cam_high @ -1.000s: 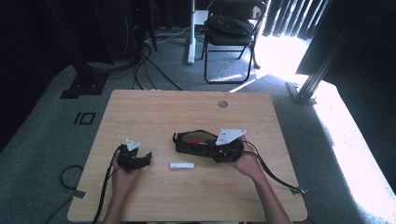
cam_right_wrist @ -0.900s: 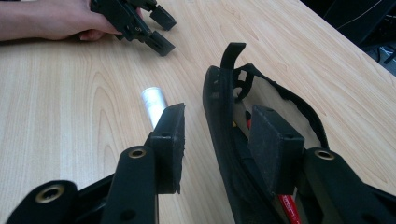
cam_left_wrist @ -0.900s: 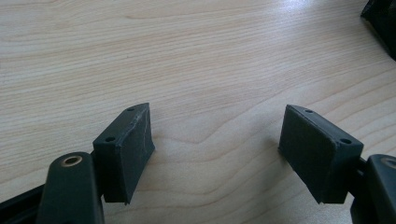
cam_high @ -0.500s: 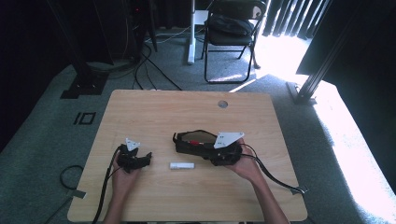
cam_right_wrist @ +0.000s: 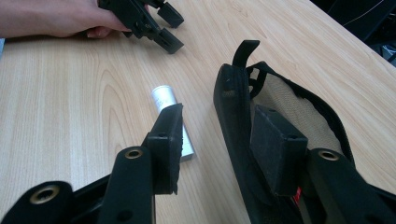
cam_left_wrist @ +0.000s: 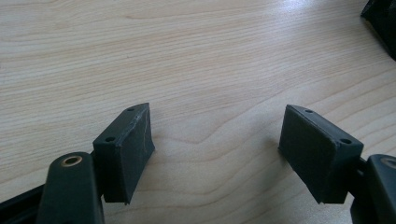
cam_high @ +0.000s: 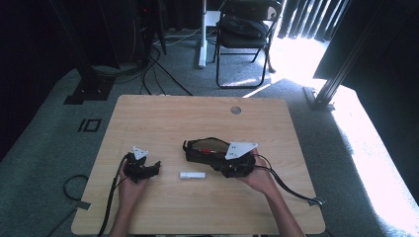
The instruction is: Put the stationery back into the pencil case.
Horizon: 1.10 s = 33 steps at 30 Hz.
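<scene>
A black pouch [cam_high: 207, 150] lies against the right gripper [cam_right_wrist: 219, 140], jaws apart astride its near wall; the left gripper [cam_left_wrist: 217, 149] gapes over bare table [cam_high: 197, 118].

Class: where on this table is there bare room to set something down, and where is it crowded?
Free: the far half of the table, beyond both grippers, and the near right corner. Crowded: the near middle, where the left gripper, white tube, black pouch and right gripper sit together.
</scene>
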Available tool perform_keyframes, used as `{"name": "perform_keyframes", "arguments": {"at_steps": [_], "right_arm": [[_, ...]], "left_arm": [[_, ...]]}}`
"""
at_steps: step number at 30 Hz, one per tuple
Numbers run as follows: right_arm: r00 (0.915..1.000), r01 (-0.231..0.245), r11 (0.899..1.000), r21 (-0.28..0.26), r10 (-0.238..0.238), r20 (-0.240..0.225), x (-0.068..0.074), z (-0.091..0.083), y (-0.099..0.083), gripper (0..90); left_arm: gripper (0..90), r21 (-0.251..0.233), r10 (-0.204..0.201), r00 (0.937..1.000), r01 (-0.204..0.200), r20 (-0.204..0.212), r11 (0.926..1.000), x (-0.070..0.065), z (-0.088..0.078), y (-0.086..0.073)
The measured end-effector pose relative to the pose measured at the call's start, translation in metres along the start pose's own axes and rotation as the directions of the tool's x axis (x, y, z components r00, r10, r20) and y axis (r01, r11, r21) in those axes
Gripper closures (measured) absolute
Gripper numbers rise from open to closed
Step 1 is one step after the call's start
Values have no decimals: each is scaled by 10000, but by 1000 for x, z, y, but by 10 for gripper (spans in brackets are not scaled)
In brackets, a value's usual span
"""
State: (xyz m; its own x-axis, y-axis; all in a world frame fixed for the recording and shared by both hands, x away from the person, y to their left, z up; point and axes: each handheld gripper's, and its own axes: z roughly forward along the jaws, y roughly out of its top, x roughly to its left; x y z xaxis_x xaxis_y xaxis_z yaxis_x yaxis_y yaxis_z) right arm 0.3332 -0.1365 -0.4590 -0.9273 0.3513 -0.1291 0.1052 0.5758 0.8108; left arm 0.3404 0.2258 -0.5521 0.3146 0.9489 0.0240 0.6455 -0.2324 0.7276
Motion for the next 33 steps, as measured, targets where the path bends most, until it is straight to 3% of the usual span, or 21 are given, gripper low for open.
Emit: {"name": "perform_keyframes", "arguments": {"at_steps": [6, 12, 33], "right_arm": [[9996, 109, 9999, 75, -111, 277, 4, -1, 4, 538], [9998, 149, 9999, -66, -148, 148, 5, 2, 9, 538], [9994, -51, 9999, 128, 55, -352, 18, 37, -5, 539]], "left_arm": [[260, -5, -5, 10000, 5, -4, 10000, 0, 0, 0], [260, -5, -16, 10000, 16, -11, 10000, 0, 0, 0], [260, -3, -15, 10000, 15, -12, 10000, 0, 0, 0]]}}
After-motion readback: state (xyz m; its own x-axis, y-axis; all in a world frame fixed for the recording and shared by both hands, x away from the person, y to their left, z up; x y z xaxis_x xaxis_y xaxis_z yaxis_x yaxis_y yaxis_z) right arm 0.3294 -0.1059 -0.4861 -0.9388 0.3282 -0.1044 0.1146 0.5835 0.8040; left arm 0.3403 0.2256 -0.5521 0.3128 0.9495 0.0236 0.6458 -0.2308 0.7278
